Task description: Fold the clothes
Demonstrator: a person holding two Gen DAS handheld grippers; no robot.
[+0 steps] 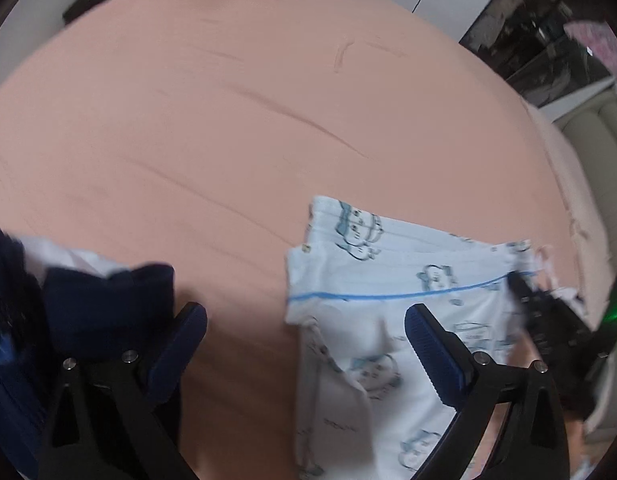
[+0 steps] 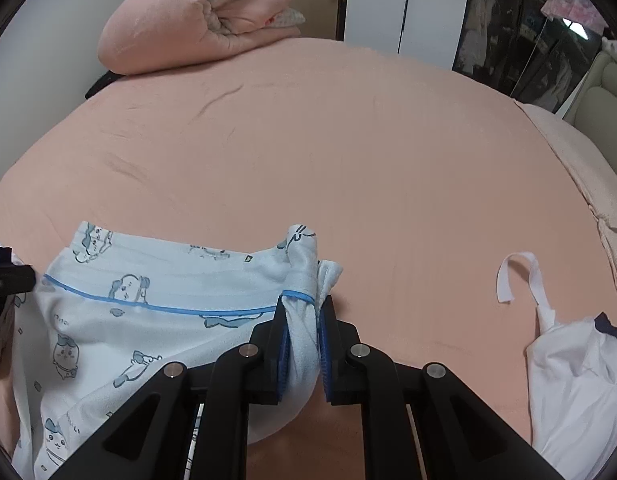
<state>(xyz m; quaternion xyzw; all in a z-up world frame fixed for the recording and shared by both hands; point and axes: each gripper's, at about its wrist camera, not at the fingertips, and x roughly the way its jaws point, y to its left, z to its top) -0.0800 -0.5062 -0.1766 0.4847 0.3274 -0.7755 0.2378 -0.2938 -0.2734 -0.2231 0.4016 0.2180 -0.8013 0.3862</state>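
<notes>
Pinching a bunched corner of the pale blue printed garment in my right gripper, I have its pads clamped on the cloth near the bed's front edge. My left gripper stands wide with nothing between its fingers, over the sheet beside the garment's other side. One fold looks laid, judging by the doubled layer along the blue piping; more folds remain. A white garment toward the right edge and dark navy clothing at the left wait untouched.
</notes>
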